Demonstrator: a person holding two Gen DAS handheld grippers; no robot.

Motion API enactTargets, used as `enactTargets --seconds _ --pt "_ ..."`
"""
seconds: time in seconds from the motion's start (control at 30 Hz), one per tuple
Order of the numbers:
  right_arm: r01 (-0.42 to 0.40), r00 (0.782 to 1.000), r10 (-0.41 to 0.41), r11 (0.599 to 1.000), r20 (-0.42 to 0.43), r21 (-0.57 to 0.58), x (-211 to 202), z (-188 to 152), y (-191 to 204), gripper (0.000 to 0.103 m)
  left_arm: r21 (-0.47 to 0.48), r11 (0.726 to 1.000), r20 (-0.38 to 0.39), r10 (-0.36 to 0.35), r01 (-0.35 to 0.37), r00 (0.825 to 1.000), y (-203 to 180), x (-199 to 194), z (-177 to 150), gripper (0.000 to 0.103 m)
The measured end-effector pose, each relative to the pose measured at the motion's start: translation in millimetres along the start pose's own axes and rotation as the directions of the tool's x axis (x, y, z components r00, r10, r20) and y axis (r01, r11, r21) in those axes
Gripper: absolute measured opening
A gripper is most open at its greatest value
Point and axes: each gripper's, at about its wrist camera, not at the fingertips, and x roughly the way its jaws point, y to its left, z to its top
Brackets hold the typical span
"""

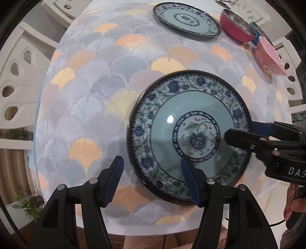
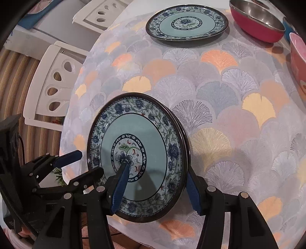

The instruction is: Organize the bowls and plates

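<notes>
Your right hand-held gripper (image 2: 155, 188) grips the near patterned plates (image 2: 137, 141), tilted on the desk (image 2: 229, 99); another plate (image 2: 186, 22) and a red bowl (image 2: 256, 23) sit far.

Soft, even indoor light falls across the tablecloth (image 1: 95, 80), with no harsh contrast in either view. A small white glare spot sits on the glazed centre of the near plate (image 1: 170, 119); its left rim is smeared by motion blur in the left wrist view. Faint grey shadows lie on that plate and on the cloth to its right (image 2: 239, 153) in the right wrist view. The steel inside of the red bowl (image 2: 256, 17) shows a dull sheen. Both fisheye pictures bend the table into a dome and curve the chairs (image 2: 51, 84) at the edges, and a black vignette rings the corners. The far plate (image 2: 186, 23) stays reasonably sharp.
</notes>
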Motion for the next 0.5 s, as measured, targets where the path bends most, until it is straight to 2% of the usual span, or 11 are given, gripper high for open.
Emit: enactTargets --seconds 0.1,0.2,0.5 --pt "0.010 1.000 -0.010 1.000 0.000 -0.003 -1.1 0.9 0.7 0.055 -0.009 1.000 -0.006 0.008 -0.008 1.000 1.5 1.1 1.1 0.061" --pt "0.058 0.998 -0.058 0.998 0.004 -0.009 -3.8 2.8 0.1 0.055 -0.015 1.000 -0.010 0.009 -0.009 1.000 3.8 2.9 2.7 0.061" --pt "0.039 0.999 -0.039 0.999 -0.019 -0.017 -1.9 5.9 -3.3 0.056 -0.014 1.000 -0.012 0.011 -0.011 1.000 10.6 4.3 8.8 0.061"
